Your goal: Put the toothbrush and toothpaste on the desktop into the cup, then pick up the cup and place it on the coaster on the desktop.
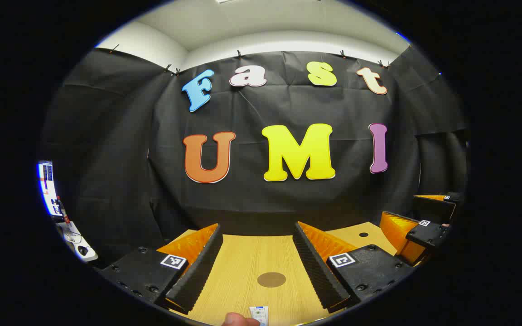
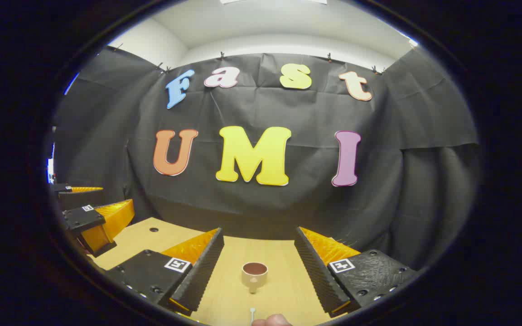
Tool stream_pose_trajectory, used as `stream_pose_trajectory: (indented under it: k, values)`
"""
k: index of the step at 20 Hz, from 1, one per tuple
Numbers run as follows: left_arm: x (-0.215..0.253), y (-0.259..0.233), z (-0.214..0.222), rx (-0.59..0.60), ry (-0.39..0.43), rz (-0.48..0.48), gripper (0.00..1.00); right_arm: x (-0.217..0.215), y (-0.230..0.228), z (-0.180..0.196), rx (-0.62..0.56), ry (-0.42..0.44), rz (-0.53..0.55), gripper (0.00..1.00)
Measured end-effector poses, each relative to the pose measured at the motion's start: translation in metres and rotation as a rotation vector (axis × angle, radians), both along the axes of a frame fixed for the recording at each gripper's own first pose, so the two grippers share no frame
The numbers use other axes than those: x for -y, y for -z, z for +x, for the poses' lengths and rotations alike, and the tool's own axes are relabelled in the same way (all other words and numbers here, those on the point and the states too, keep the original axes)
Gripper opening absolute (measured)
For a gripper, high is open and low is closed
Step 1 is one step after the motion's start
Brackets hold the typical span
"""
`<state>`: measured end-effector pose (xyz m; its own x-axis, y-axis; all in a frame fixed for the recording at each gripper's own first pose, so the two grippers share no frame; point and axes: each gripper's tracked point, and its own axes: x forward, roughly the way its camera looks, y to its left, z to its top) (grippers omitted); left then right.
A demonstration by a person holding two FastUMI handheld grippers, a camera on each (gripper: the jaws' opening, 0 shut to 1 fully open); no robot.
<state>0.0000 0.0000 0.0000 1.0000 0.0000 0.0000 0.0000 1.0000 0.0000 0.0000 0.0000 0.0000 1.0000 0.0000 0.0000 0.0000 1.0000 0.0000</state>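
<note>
In the left gripper view, a round brown coaster (image 1: 271,279) lies flat on the wooden desktop (image 1: 238,258), seen between the spread fingers of my left gripper (image 1: 257,231), which is open and holds nothing. The white end of the toothpaste tube (image 1: 259,314) pokes in at the bottom edge. In the right gripper view, a beige cup (image 2: 254,274) stands upright with its handle toward me, seen between the fingers of my open right gripper (image 2: 258,233), untouched. The thin white tip of the toothbrush (image 2: 252,312) lies just nearer than the cup.
A person's fingertip (image 1: 238,320) shows at the bottom edge beside the tube, and another fingertip (image 2: 272,320) beside the brush. The right gripper (image 1: 408,213) hovers at the far right, the left gripper (image 2: 102,199) at the far left. The desktop has a small hole (image 1: 363,234). A monitor (image 1: 48,188) stands far left.
</note>
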Motion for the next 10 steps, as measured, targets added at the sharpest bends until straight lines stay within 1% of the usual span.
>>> stream_pose_trajectory:
  k: [1,2,3,4,7,8,10]
  values:
    - [0.0007,0.0015,0.0018,-0.004,0.003,-0.001,0.98,-0.0006,0.0010,0.0013,-0.002,0.001,0.004,0.97]
    - [0.0013,0.0023,0.0021,-0.007,0.004,-0.002,0.98,-0.0011,0.0017,0.0024,-0.005,0.001,0.005,0.95]
    - [0.0008,0.0022,0.0028,-0.005,0.005,-0.002,0.98,-0.0006,0.0024,0.0032,-0.005,0.002,0.003,0.95]
    - [0.0004,0.0026,0.0027,-0.005,0.005,-0.001,0.98,-0.0006,0.0023,0.0041,-0.006,0.003,0.002,0.98]
    - [-0.0007,0.0032,0.0041,-0.007,0.003,0.001,0.98,0.0016,0.0046,0.0055,-0.013,0.011,0.010,0.98]
    - [-0.0006,0.0028,0.0043,-0.006,0.000,0.001,0.98,0.0028,0.0042,0.0047,-0.014,0.013,0.011,0.95]
    - [-0.0012,0.0018,0.0051,-0.005,0.000,-0.001,0.98,0.0055,0.0034,0.0053,-0.013,0.020,0.014,0.95]
